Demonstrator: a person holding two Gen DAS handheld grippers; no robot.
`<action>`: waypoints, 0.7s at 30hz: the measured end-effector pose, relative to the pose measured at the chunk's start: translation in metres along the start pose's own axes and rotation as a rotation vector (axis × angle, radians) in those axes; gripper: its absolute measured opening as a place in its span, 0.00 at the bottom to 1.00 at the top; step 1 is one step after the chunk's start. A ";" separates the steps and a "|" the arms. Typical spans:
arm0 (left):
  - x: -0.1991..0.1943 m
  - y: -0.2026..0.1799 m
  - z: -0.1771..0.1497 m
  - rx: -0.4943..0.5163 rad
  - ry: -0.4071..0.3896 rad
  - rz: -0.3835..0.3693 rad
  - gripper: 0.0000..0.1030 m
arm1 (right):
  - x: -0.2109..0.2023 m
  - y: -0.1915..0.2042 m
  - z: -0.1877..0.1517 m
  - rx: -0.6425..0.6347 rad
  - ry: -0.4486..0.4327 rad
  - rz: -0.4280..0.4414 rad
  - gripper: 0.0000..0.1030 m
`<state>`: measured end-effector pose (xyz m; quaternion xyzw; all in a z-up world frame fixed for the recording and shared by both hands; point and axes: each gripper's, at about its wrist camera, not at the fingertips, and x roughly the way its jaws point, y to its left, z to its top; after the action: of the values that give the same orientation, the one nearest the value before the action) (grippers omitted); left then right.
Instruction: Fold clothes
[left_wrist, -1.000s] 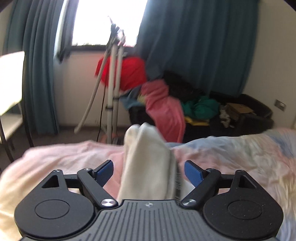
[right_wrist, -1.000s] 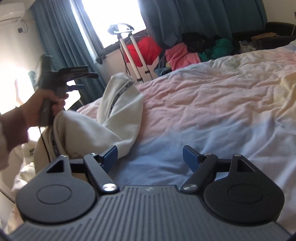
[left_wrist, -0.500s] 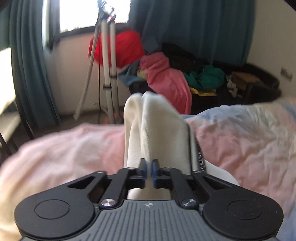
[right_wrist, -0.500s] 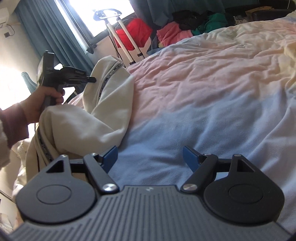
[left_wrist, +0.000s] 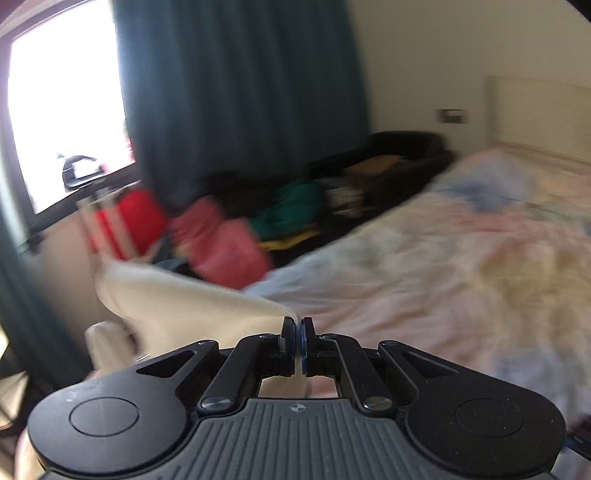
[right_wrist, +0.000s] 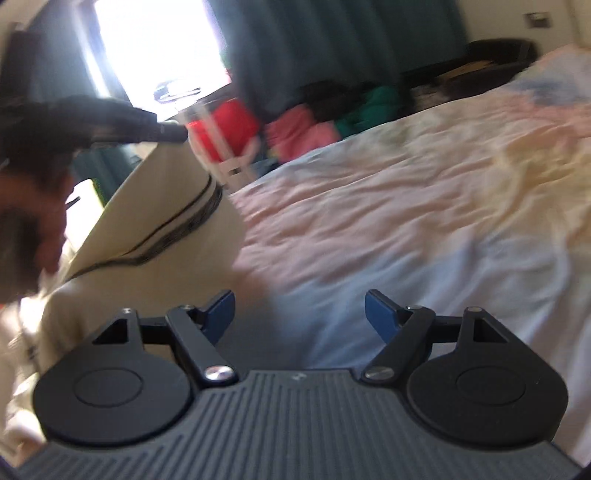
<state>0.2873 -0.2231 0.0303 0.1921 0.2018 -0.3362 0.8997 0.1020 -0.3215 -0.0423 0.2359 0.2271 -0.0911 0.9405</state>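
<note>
A cream garment (left_wrist: 177, 306) with a dark striped band (right_wrist: 184, 225) hangs stretched off the left side of the bed. My left gripper (left_wrist: 296, 330) is shut on its top edge, the cloth pulled taut to the left of the pads. In the right wrist view that same left gripper (right_wrist: 173, 134) holds the garment's peak up, a hand (right_wrist: 40, 236) blurred below it. My right gripper (right_wrist: 299, 312) stands open low over the blue and pink bedspread (right_wrist: 424, 206), nothing between its fingers; the garment lies just left of its left finger.
Beyond the bed lies a heap of red, pink and green clothes (left_wrist: 221, 232) under teal curtains (left_wrist: 236, 96) and a bright window (left_wrist: 66, 96). A white stand (right_wrist: 221, 147) rises by the bed's far corner. A pale headboard (left_wrist: 539, 118) is at right.
My left gripper closed on the cream garment, then swung fast rightward, pulling the cloth taut and up. The right gripper shifted a little and stayed open.
</note>
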 end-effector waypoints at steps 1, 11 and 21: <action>0.004 -0.015 -0.007 -0.015 0.005 -0.030 0.03 | -0.003 -0.009 0.004 0.026 -0.021 -0.022 0.77; -0.001 -0.071 -0.153 -0.375 0.129 -0.146 0.28 | -0.002 -0.077 0.009 0.305 -0.013 -0.045 0.79; -0.146 -0.003 -0.202 -0.597 0.132 -0.003 0.68 | 0.007 -0.087 -0.001 0.499 0.067 0.148 0.78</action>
<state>0.1372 -0.0508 -0.0687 -0.0595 0.3497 -0.2502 0.9009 0.0834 -0.3976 -0.0811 0.4795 0.2106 -0.0673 0.8492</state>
